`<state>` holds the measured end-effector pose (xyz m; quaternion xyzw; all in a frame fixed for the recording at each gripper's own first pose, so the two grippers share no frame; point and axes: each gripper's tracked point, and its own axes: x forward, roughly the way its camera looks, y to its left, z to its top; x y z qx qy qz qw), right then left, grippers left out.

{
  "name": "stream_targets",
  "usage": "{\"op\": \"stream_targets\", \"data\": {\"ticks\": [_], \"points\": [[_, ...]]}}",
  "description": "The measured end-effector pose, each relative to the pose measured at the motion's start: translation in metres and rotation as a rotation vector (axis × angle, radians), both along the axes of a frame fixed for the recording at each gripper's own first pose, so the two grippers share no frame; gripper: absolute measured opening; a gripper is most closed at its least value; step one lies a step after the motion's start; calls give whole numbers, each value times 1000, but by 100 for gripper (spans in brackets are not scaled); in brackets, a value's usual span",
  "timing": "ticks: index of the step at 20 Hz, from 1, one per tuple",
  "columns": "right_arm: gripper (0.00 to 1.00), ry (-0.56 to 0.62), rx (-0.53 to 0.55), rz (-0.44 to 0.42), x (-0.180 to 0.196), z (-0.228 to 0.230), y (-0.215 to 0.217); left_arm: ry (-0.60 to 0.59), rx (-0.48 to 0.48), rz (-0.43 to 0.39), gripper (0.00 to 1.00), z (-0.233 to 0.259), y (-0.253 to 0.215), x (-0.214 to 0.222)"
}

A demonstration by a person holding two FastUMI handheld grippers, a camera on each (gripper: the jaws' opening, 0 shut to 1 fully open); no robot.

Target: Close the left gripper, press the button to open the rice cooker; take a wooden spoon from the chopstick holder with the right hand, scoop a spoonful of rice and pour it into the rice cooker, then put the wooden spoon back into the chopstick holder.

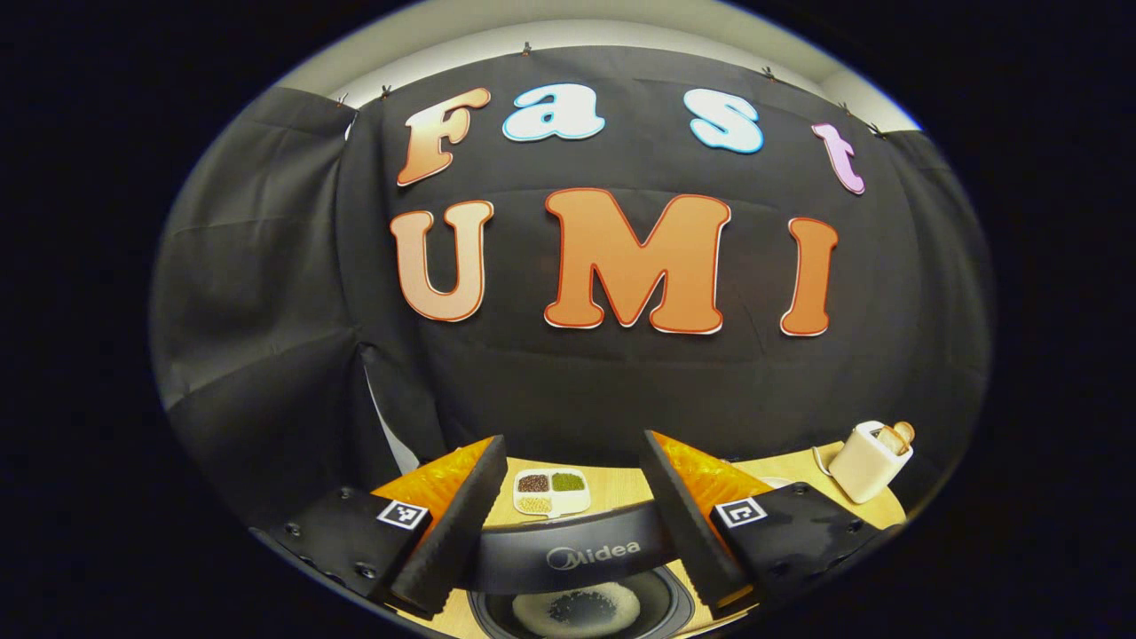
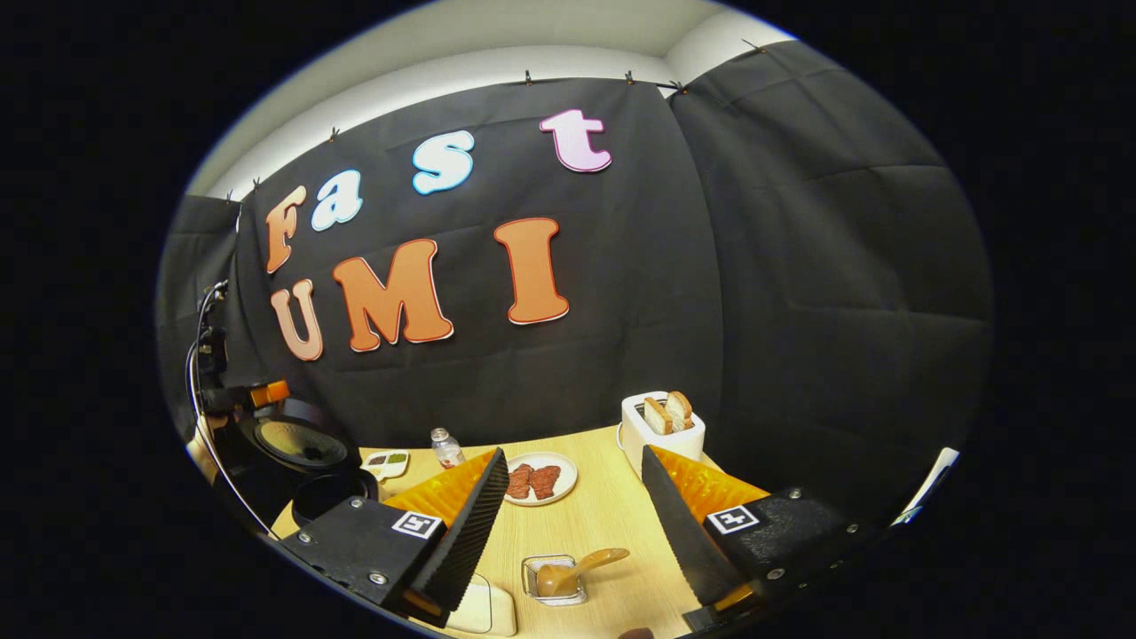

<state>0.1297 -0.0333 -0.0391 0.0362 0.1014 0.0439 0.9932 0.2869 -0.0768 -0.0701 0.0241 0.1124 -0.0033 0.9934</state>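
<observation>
In the left gripper view, the left gripper is seen with its jaws spread wide and nothing held between them. Directly below and between its fingers the rice cooker is found with its lid raised (the inside of the lid faces the camera), and a patch of white rice can be made out in the pot. Beyond the lid, on the wooden table, a small divided tray of grains is set, and farther to the right a toaster with bread in its slots is placed near the table's edge. In the right gripper view, the right gripper is likewise held wide open and empty above the table. Between its fingers and close to the camera, a clear square holder is seen with the wooden spoon lying in it, the handle slanting up to the right. Farther back a plate with two reddish-brown pieces is set, a small bottle stands just to its left, and the toaster is placed at the far right. The open rice cooker is seen at the far left, well apart from the spoon.
</observation>
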Motion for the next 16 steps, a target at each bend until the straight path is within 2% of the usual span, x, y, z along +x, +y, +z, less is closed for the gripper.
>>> {"op": "stream_targets", "data": {"ticks": [7,13,16], "points": [[93,29,-9,36,-12,-14,-6,64,-26,7,100,-56,-15,-64],[93,79,-26,51,-21,-37,-13,101,-6,40,100,-129,-21,-103],[93,94,-49,53,-23,-46,-18,57,49,45,100,-145,-21,-110]]}}
